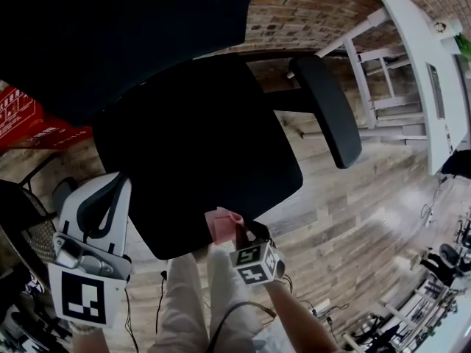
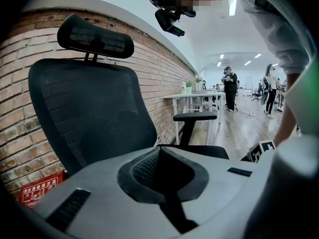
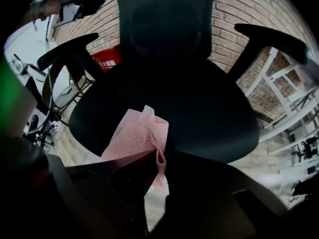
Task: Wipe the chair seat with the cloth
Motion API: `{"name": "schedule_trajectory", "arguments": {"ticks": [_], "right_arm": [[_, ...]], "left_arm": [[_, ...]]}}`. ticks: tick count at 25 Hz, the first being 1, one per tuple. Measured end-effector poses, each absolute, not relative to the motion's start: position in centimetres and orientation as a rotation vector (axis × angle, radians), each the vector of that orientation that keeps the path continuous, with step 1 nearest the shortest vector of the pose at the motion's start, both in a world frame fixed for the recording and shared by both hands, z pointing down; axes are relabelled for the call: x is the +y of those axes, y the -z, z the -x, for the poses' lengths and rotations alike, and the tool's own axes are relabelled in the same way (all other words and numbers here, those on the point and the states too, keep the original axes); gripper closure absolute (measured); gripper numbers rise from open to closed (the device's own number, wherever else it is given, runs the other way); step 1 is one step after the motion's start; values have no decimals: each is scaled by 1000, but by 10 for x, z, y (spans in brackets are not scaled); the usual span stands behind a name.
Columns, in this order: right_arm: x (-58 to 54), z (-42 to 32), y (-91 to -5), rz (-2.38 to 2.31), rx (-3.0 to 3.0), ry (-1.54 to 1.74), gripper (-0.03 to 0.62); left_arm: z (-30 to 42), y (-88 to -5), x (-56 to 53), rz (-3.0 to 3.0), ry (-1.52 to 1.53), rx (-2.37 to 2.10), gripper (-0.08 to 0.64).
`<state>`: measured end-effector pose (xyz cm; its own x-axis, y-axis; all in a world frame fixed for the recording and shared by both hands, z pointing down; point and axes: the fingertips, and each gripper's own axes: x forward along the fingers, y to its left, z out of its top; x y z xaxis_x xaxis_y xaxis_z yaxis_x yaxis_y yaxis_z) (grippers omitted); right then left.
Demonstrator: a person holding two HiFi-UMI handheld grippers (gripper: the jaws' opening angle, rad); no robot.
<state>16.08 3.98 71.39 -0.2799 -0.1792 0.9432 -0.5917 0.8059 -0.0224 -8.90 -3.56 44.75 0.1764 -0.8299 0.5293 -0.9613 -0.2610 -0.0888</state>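
Note:
The black office chair's seat (image 1: 199, 142) fills the middle of the head view, with its armrest (image 1: 331, 109) at the right. My right gripper (image 1: 239, 234) is at the seat's near edge, shut on a pink cloth (image 1: 223, 223). In the right gripper view the cloth (image 3: 142, 133) sticks up out of the right gripper (image 3: 158, 156) and lies over the front rim of the seat (image 3: 199, 108). My left gripper (image 1: 92, 215), white-bodied, hangs off the seat's left side, shut with nothing in it. In its own view the left gripper (image 2: 162, 151) faces the mesh backrest (image 2: 89, 113) and headrest (image 2: 94, 36).
A brick wall (image 1: 309, 6) runs behind the chair, with a white desk (image 1: 419, 65) to the right. A red box (image 1: 22, 116) and a round wire object (image 1: 22, 226) are on the floor at the left. My legs (image 1: 199, 293) are close to the seat front. People (image 2: 230, 86) stand far off.

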Motion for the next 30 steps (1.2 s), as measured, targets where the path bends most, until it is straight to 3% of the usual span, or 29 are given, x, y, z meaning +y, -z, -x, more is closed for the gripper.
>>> {"name": "schedule_trajectory", "arguments": {"ticks": [18,30], "right_arm": [[-129,-328,-699,-1042,-1614,-361,538],[-109,-291,-666,-1007,-1713,-407,538]], "left_arm": [[57,-459,-73,-2216,-740,-1662,541],[44,-436,-78,-2281,-704,-1628,541]]}}
